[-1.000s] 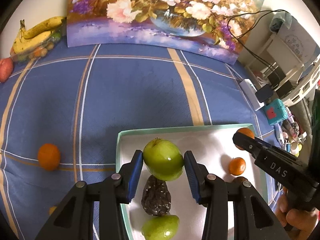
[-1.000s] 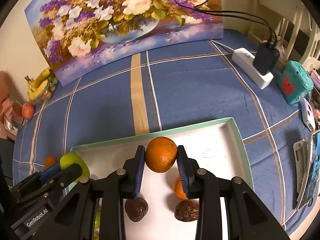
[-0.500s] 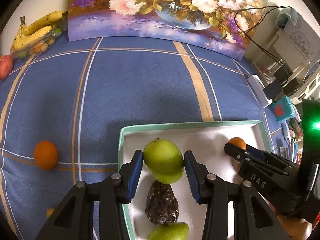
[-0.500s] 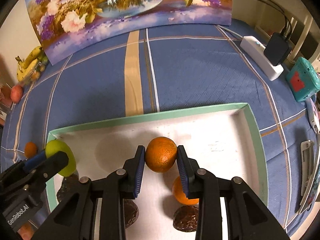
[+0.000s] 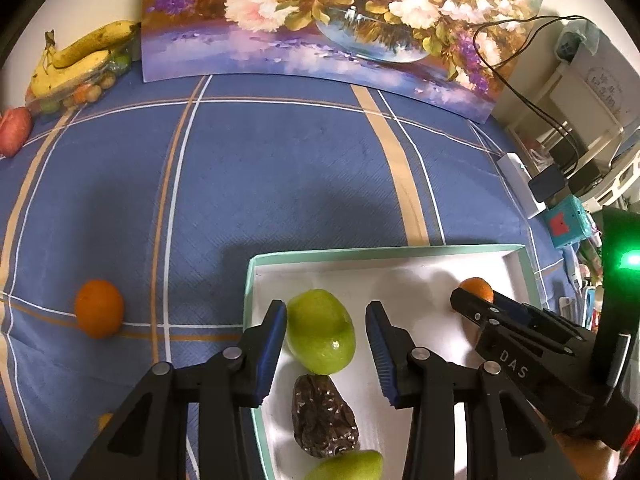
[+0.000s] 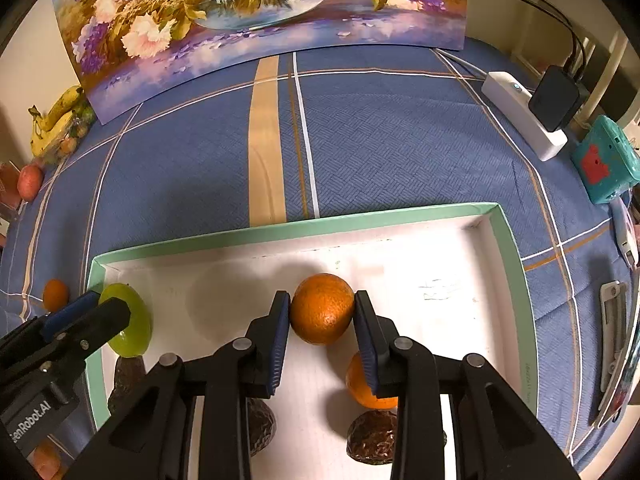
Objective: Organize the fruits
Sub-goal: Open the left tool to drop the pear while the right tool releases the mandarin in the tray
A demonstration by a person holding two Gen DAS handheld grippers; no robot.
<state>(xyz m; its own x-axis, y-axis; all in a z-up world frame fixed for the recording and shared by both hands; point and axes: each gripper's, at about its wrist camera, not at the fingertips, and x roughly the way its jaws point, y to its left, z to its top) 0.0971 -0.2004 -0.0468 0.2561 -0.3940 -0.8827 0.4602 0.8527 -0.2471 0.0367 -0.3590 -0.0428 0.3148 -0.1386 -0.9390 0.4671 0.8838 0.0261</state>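
Note:
A green apple (image 5: 320,332) lies in the white tray (image 5: 400,276) near its left wall. My left gripper (image 5: 325,304) straddles it: the left pad is against the apple and a strip of white tray shows before the right pad, so it is open. My right gripper (image 6: 322,294) is shut on an orange (image 6: 322,308), held low over the tray's middle. In the left wrist view that orange (image 5: 476,286) peeks out at the right gripper's tip. In the right wrist view the apple (image 6: 128,320) sits behind a left finger (image 6: 100,316).
The tray also holds a second orange (image 6: 368,388), several dark wrinkled fruits (image 5: 324,416) and another green apple (image 5: 344,468). An orange (image 5: 99,308) lies on the blue cloth left of the tray. Bananas (image 5: 76,60) are far left; a power strip (image 6: 524,120) and teal box (image 6: 604,160) lie right.
The apple looks smaller, has rolled so its dimple faces right, and a gap has appeared at the right pad. The right gripper sank toward the tray with the orange.

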